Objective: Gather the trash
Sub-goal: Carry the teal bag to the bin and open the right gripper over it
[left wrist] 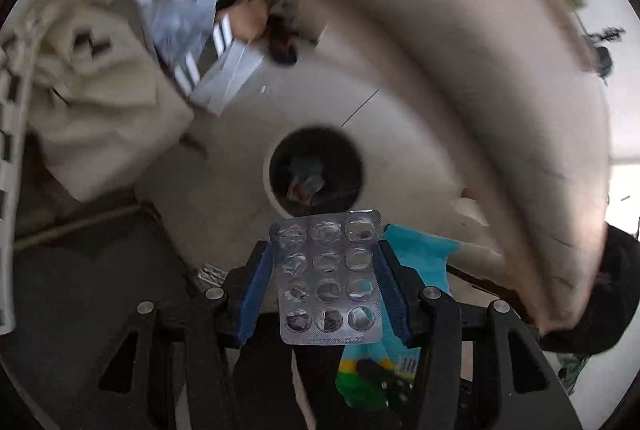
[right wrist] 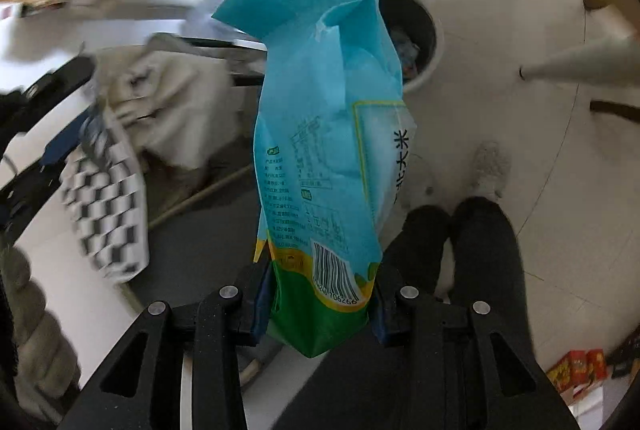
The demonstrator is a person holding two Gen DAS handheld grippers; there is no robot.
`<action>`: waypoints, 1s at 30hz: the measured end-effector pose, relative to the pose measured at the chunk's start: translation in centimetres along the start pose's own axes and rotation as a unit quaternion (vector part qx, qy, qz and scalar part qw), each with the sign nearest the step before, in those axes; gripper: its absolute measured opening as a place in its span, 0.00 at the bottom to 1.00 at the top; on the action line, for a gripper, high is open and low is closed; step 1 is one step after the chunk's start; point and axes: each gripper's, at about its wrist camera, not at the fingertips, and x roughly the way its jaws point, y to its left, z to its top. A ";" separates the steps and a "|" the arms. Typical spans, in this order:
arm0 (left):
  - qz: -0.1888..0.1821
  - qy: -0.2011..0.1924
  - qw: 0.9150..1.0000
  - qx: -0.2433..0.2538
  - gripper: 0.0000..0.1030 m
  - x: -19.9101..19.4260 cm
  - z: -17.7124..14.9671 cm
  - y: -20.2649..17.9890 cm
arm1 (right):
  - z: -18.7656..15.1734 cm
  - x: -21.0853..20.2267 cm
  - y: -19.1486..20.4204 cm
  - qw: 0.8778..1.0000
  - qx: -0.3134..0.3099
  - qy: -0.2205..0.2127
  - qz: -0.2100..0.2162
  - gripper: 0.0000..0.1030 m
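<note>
Above a pale tiled floor, the left gripper (left wrist: 326,282) pinches an emptied pill sheet (left wrist: 329,276), its long axis running up the frame toward the round bin (left wrist: 316,166) at centre, just beyond the sheet's far edge. The right gripper (right wrist: 322,304) clamps the green base of a blue rice bag (right wrist: 324,134), which stands upright and partly covers the bin in the upper right of its view. The left looks better lined up for a drop. A checked cloth (right wrist: 106,206) lies lower left, clear of both.

Pale tiled floor (right wrist: 500,10), checkered cloth (right wrist: 104,206) nearby.
</note>
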 end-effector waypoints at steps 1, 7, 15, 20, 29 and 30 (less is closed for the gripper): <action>-0.005 0.010 1.000 -0.011 0.48 2.8 0.6 0.9 | 1.4 2.3 -1.1 1.000 0.007 -0.001 -0.007 0.40; -0.039 0.055 0.996 -0.050 0.48 18.2 4.8 4.4 | 10.4 12.1 -6.2 0.999 0.019 -0.032 -0.037 0.40; -0.026 0.109 0.993 -0.026 0.48 30.3 8.8 5.5 | 20.2 19.0 -10.0 0.998 0.021 -0.035 -0.041 0.43; 0.000 0.098 0.995 0.000 0.97 30.1 8.7 5.7 | 22.1 20.5 -9.9 0.998 0.006 -0.037 -0.046 0.70; 0.149 0.013 0.985 0.085 0.97 25.7 5.1 5.9 | 20.1 18.3 -8.5 0.976 -0.038 -0.117 -0.180 1.00; 0.159 0.006 0.983 0.090 0.97 25.2 4.7 5.8 | 19.8 17.9 -8.1 0.973 -0.041 -0.125 -0.192 1.00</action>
